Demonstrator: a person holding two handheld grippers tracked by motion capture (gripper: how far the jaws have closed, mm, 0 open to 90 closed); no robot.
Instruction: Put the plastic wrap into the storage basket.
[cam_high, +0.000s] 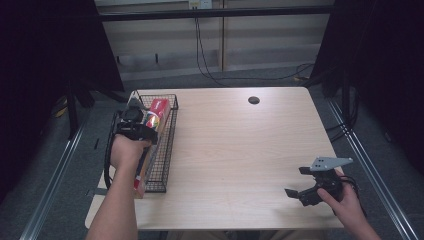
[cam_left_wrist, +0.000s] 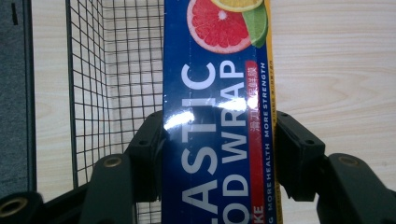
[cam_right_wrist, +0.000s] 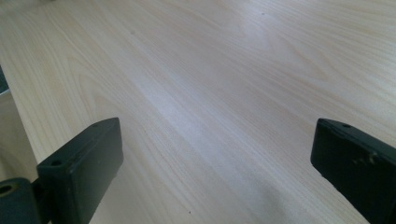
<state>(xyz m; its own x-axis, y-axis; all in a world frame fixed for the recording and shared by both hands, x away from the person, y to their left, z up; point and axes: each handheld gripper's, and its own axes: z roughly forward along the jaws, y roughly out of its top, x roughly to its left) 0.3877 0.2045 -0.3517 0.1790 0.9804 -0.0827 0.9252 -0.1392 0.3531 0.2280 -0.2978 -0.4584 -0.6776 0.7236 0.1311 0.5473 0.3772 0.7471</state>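
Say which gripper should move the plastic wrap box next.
Left. The left gripper is already shut on the box at the wire basket. The right gripper sits open, far across the table.

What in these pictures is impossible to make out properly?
- Plastic wrap box: in the left gripper view its printed name is cut off by the bottom edge.
- The same box in the high view: the left gripper and hand hide its middle.
- Wire basket contents beneath the box: hidden.
- Dark round spot on the table: too small to identify.

Left gripper (cam_high: 145, 131) holds a box (cam_high: 152, 127) over the wire basket (cam_high: 167, 150)
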